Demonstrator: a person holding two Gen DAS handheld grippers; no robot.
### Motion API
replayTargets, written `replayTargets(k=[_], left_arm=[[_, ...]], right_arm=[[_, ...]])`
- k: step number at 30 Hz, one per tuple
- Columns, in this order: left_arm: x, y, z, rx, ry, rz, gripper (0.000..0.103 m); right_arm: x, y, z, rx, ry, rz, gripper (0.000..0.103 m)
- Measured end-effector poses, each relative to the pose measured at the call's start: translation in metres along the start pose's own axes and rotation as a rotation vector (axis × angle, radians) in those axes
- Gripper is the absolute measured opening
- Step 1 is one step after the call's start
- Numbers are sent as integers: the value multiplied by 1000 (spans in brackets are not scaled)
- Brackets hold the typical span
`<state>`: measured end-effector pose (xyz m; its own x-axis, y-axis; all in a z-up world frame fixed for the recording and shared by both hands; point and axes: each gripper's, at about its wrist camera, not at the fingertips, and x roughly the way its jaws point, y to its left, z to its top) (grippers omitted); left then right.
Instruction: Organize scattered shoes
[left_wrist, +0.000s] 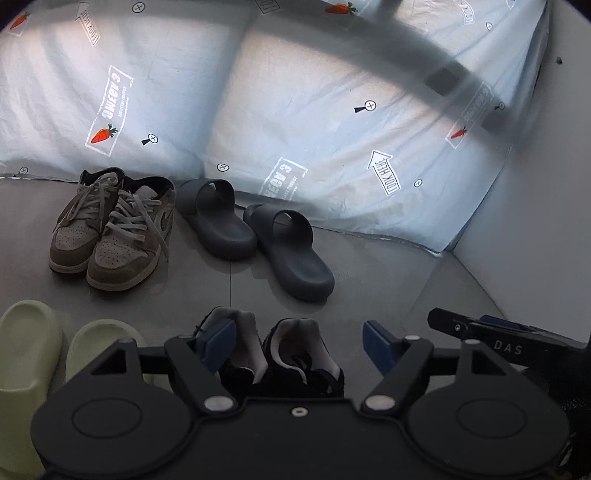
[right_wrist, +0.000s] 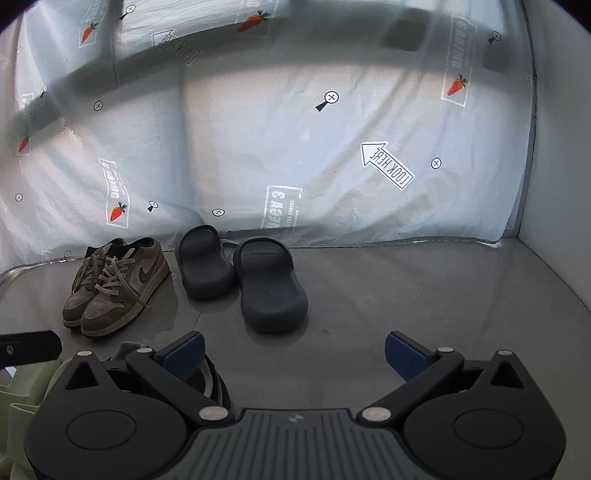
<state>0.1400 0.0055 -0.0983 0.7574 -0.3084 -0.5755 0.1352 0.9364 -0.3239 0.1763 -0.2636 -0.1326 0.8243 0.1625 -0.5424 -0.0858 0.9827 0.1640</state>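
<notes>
Going left to right from the left gripper (left_wrist: 299, 345), whose jaws stand wide and grip nothing: a pair of pale green slides (left_wrist: 55, 354) lies just left of the jaws, side by side. Directly between and under the jaws sits a pair of black sneakers (left_wrist: 291, 354), heels toward the curtain, the two shoes touching; neither pad presses on them, so they look set down and let go. Ahead of the jaws and to the left, a pair of tan and grey sneakers (left_wrist: 110, 229) stands neatly together against the printed sheet (left_wrist: 258, 110) that hangs behind. Ahead and slightly right, a pair of dark grey slides (left_wrist: 258, 236) lies side by side, though one sits a little further forward than its mate. The tip of the right gripper (right_wrist: 295, 354) pokes in at the far right of the left view.

The right gripper's jaws are also wide, with only bare grey floor (right_wrist: 406, 295) between them; one black sneaker shows just under the left pad, not gripped.

By my judgement the task is nearly finished: all four pairs visible are matched and lined up in two rows. What may be left is squaring up the staggered dark grey slides. The floor to the right of both jaws shows no loose shoe; anything beyond the views I cannot tell.
</notes>
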Motion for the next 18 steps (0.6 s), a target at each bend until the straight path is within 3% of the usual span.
replayTargets(k=[6, 11, 15, 18], left_arm=[[28, 1, 25, -2, -8, -2, 76], [66, 21, 54, -31, -29, 20, 76], [120, 46, 83, -60, -24, 78, 76], [167, 63, 105, -54, -73, 147, 76]], right_arm=[[10, -21, -6, 67, 33, -12, 103], [47, -31, 5, 85, 67, 0, 103], [80, -31, 26, 83, 74, 23, 103], [101, -27, 37, 68, 83, 41, 103]])
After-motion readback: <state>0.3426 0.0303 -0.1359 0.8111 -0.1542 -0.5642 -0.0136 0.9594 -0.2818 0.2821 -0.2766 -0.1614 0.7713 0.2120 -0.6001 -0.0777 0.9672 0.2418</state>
